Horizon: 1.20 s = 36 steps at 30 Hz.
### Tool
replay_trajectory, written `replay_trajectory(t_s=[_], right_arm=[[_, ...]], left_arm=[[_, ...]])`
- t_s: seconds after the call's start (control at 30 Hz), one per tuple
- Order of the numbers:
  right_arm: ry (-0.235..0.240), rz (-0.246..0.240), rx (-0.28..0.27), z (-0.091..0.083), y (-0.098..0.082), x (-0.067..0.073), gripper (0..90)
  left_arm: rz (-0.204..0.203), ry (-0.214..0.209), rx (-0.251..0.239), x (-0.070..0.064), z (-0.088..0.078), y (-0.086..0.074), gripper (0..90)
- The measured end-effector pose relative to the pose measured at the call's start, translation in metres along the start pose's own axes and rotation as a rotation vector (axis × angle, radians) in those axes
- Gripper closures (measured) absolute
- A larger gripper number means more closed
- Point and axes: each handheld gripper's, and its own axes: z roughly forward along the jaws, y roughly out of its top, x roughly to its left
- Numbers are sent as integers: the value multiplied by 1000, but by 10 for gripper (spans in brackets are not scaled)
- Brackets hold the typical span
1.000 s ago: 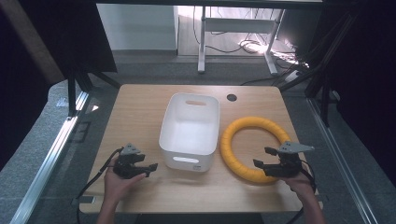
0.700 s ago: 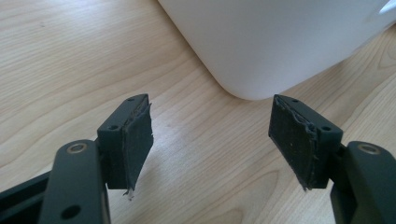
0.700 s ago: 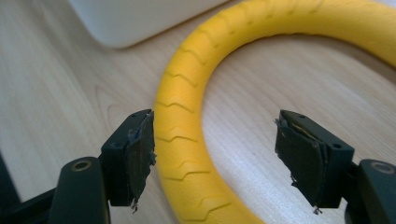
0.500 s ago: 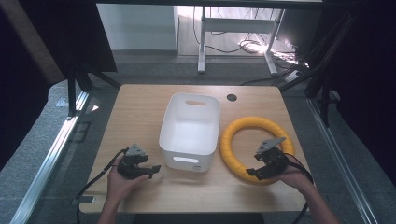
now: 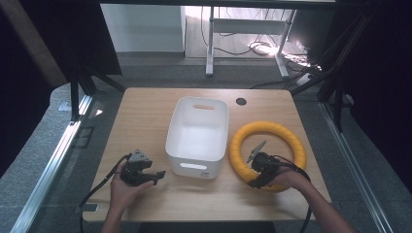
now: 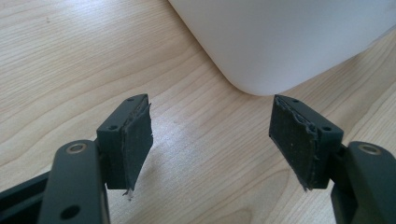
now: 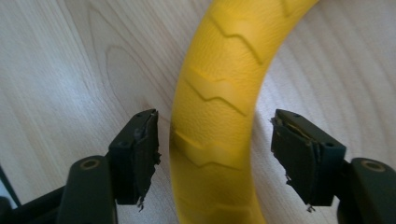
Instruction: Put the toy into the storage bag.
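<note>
- Here, high view: white bin [image 5: 197, 130] at table [image 5: 145, 111] centre; yellow ring [image 5: 268, 148] flat at its 3 o'clock; right gripper [image 5: 260, 171] low over the ring's near arc at 7 o'clock; left gripper [image 5: 145, 174] parked at the bin's 8 o'clock.
- Left gripper view: jaws wide apart, holding nothing, aimed at the bin's rounded corner [image 6: 280, 42], probably just waiting.
- Right gripper view: jaws wide apart, straddling the ring's band [image 7: 219, 116] with gaps on both sides, nothing clamped yet; likely placed so for closing across it.
</note>
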Motion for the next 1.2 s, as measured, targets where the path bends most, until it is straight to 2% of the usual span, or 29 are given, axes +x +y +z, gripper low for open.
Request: replay_trajectory(t_s=[0.07, 0.17, 0.2, 0.4, 0.47, 0.5, 0.6, 0.7, 0.73, 0.77, 0.8, 0.83, 0.87, 0.9, 0.93, 1.07, 1.1, 1.13, 1.17, 1.2], right_arm=[[0, -7, 29, 4, 3, 1, 376], [12, -4, 42, 7, 5, 0, 402], [18, 4, 65, 9, 7, 0, 425], [37, 10, 82, 12, 11, -3, 476], [35, 5, 103, 11, 13, -2, 501], [41, 21, 126, 11, 16, -2, 510], [54, 41, 133, 11, 17, -4, 516], [78, 55, 113, 10, 15, -7, 518], [105, 72, 78, 6, 13, -10, 519], [105, 72, 78, 6, 13, -10, 519], [125, 82, 33, 0, 11, -15, 519], [125, 82, 33, 0, 11, -15, 519], [148, 108, -19, -8, 9, -18, 519], [148, 108, -19, -8, 9, -18, 519], [169, 124, -65, -15, 7, -22, 519], [200, 146, -149, -28, 1, -29, 519], [200, 146, -149, -28, 1, -29, 519], [206, 149, -182, -33, -1, -32, 519], [206, 149, -182, -33, -1, -32, 519], [214, 159, -211, -38, -4, -34, 519]], left_arm=[[-3, 2, -3, 0, -1, 0, 303], [-2, 4, -2, 1, -1, -1, 302], [-1, 5, -1, 1, 0, -1, 301], [1, 8, 7, 1, 1, -1, 298], [0, 7, 4, 1, 0, -1, 298], [-1, 8, 3, 1, 0, -1, 298], [1, 11, 3, 1, 0, -1, 298], [0, 12, 3, 1, 0, -1, 298], [0, 15, 4, 1, 0, -1, 298], [0, 15, 4, 1, 0, -1, 298], [-1, 17, 4, 1, 0, -1, 298], [-2, 17, 4, 2, 0, -2, 298], [0, 21, 6, 2, 0, -2, 298], [0, 21, 6, 2, 0, -2, 298], [-1, 20, 4, 2, 0, -2, 298], [-1, 24, 1, 2, -1, -2, 298], [-1, 24, 1, 2, -1, -2, 298], [-1, 24, 1, 2, -1, -2, 298], [-1, 24, 1, 2, -1, -2, 299], [0, 24, 2, 2, 0, -2, 299]])
